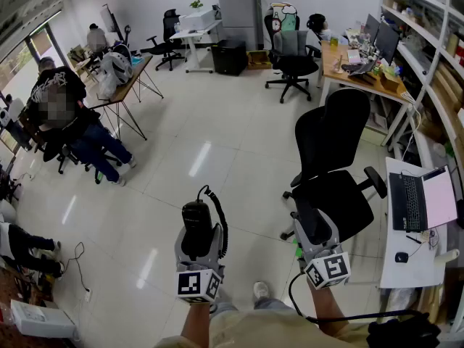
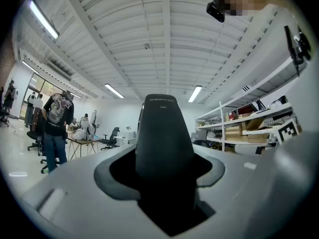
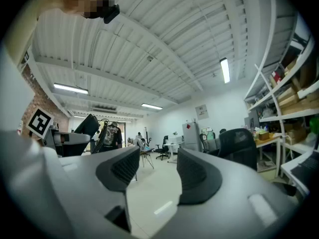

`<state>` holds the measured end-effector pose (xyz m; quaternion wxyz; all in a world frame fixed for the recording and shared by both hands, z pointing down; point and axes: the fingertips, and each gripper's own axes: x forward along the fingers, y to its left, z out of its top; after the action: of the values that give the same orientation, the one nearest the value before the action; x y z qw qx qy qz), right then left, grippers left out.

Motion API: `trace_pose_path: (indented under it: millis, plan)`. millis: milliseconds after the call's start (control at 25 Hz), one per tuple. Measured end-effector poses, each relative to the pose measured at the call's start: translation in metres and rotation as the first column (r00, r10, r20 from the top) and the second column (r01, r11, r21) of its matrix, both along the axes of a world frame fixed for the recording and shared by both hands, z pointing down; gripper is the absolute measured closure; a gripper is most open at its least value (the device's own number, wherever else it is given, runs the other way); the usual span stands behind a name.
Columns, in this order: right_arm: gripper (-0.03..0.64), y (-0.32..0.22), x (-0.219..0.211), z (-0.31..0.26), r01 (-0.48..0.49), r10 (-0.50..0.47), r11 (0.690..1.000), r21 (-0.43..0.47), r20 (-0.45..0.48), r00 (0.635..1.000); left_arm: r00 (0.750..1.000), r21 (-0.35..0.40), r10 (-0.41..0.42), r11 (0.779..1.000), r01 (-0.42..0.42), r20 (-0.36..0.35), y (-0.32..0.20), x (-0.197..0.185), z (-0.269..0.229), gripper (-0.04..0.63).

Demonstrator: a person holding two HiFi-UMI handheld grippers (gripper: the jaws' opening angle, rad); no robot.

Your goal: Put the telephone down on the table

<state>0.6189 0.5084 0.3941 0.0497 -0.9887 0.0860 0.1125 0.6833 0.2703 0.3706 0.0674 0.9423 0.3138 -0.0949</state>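
My left gripper (image 1: 199, 239) is shut on a black telephone handset (image 1: 194, 223), and a coiled black cord (image 1: 220, 222) loops down its right side. In the left gripper view the handset (image 2: 164, 138) stands upright between the jaws and fills the gap of the left gripper (image 2: 164, 178). My right gripper (image 1: 313, 227) is held level beside it, to the right. It is open, with only floor showing between its ribbed pads (image 3: 122, 169) in the right gripper (image 3: 155, 174) view. The white table (image 1: 407, 278) lies at the right of the head view, beyond the right gripper.
A black office chair (image 1: 333, 158) stands right in front of the right gripper. An open laptop (image 1: 424, 200) and a mouse (image 1: 402, 257) are on the white table. Shelving (image 1: 428, 42) runs along the right wall. People sit at desks on the far left (image 1: 65, 114).
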Motion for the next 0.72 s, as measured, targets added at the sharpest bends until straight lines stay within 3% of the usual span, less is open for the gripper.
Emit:
trace_pose_path:
  millis: [200,320,520,720]
  plan:
    - [0.393,0.015,-0.019,0.015,0.124,-0.128,0.991,-0.053,-0.065,0.99,0.995,-0.032,-0.091,0.995,0.092,0.038,0.031,-0.04,0.051,0.319]
    - [0.391,0.003,-0.021,0.025,0.249,-0.254,0.966,-0.062,-0.084,0.964,0.987,-0.019,-0.159,0.987,0.16,0.029,0.036,-0.059,0.06,0.318]
    - [0.393,-0.054,-0.031,0.03,0.461,-0.47,0.883,-0.091,-0.134,0.872,0.957,0.017,-0.289,0.957,0.289,-0.023,0.008,-0.09,0.063,0.319]
    - [0.393,-0.163,-0.052,0.062,0.646,-0.651,0.759,-0.085,-0.143,0.746,0.88,0.006,-0.474,0.88,0.474,-0.032,-0.085,-0.154,0.091,0.319]
